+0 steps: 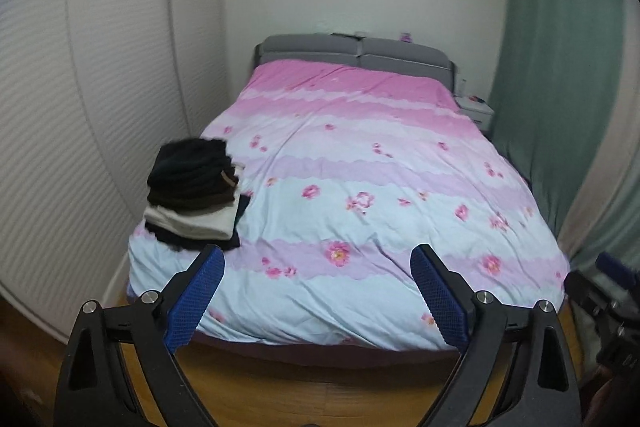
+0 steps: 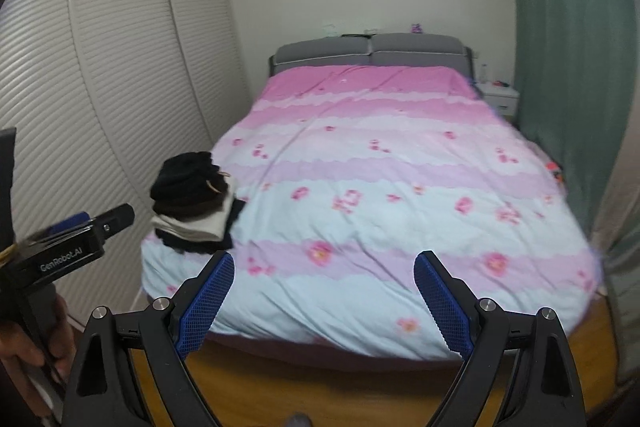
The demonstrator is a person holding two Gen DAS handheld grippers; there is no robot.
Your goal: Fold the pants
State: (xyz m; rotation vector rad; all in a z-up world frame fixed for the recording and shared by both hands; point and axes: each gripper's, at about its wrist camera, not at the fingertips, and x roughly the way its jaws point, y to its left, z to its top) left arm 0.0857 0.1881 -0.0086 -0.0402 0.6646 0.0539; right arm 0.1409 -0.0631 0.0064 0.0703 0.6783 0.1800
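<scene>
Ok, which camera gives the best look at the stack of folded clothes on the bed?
The left wrist view: the stack of folded clothes sits closer and sharper, with dark, brown and cream layers distinct. The right wrist view shows it smaller and blurrier.

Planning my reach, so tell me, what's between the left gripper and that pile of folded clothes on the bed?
In the left wrist view, only a strip of floral duvet separates the open left gripper from the clothes stack.

Left gripper (image 1: 316,259) and right gripper (image 2: 324,267) — both spread wide, holding nothing.
</scene>
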